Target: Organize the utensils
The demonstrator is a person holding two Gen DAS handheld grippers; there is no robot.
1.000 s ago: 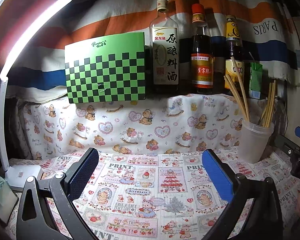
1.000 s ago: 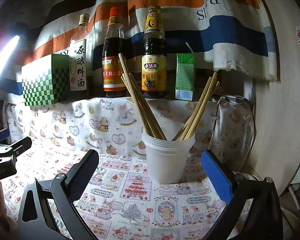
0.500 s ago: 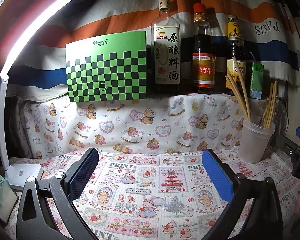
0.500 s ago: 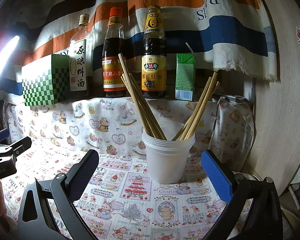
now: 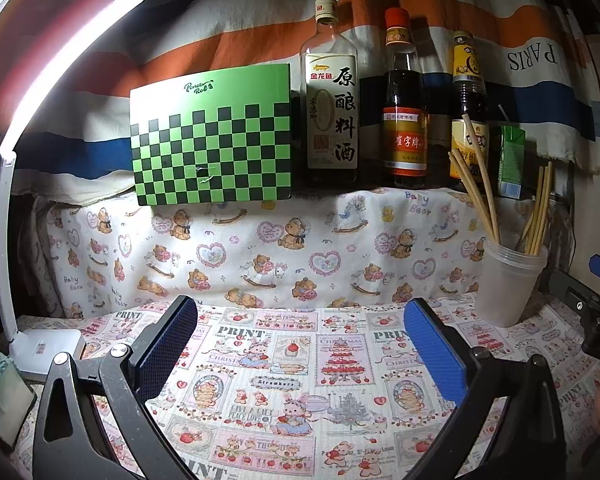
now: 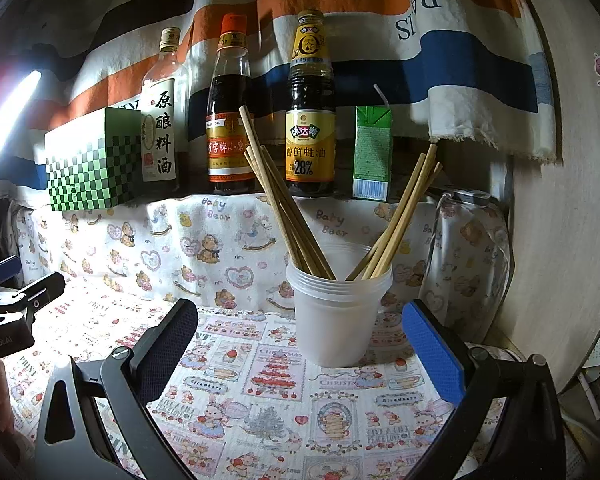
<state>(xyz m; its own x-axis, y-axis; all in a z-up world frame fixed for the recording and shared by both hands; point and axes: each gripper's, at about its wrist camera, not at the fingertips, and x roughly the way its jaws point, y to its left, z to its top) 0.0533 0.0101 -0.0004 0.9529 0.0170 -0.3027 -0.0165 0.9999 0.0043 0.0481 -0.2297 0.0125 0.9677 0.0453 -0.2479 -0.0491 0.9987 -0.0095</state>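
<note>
A stack of translucent plastic cups (image 6: 336, 316) stands on the patterned cloth and holds several wooden chopsticks (image 6: 284, 208), fanned in two bunches. It also shows at the right in the left wrist view (image 5: 508, 284). My right gripper (image 6: 300, 344) is open and empty, just in front of the cup. My left gripper (image 5: 300, 344) is open and empty over bare cloth, left of the cup. Each gripper shows at the edge of the other's view.
On a raised ledge behind stand a green checkered box (image 5: 212, 136), three sauce bottles (image 5: 404, 100) and a green drink carton (image 6: 372, 152). A white desk lamp (image 5: 40, 344) stands at the far left. A wooden panel (image 6: 572, 200) bounds the right side.
The left wrist view has shifted slightly, so the box, bottles and cup sit a little further right and lower. The right gripper has not visibly moved.
</note>
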